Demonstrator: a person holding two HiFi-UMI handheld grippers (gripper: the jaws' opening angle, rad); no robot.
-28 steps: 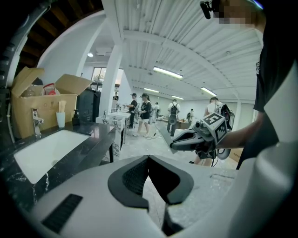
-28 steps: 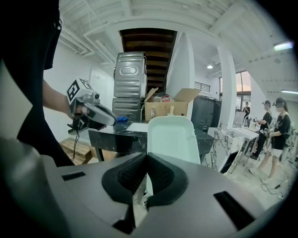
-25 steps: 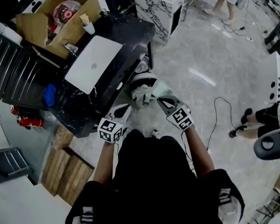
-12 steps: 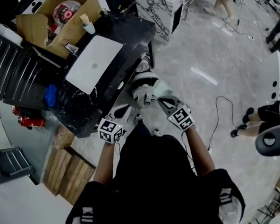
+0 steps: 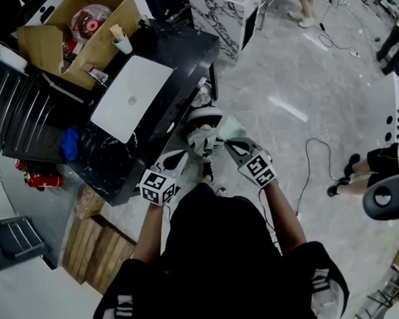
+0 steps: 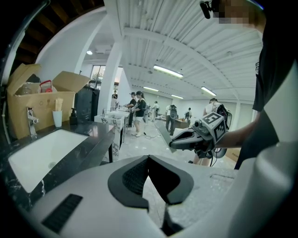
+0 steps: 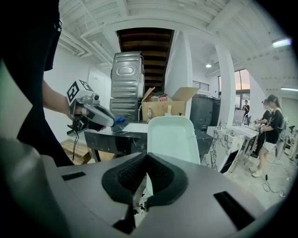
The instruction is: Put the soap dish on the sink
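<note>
Seen from above, the left forearm (image 5: pixel 148 227) and right forearm (image 5: pixel 283 209) reach forward, close together. The left gripper (image 5: pixel 180 156) has its jaws together with nothing between them. Just beside it, the right gripper (image 5: pixel 229 144) is clamped on an upright pale soap dish (image 7: pixel 173 138).

Ok so I'm counting two grippers, a left gripper (image 5: pixel 180 158) and a right gripper (image 5: pixel 231 145), plus one soap dish (image 5: pixel 232 128), one sink (image 5: pixel 131 92), one faucet (image 5: pixel 96 75), one cup (image 5: pixel 121 40) and one cardboard box (image 5: pixel 38 36).
</note>
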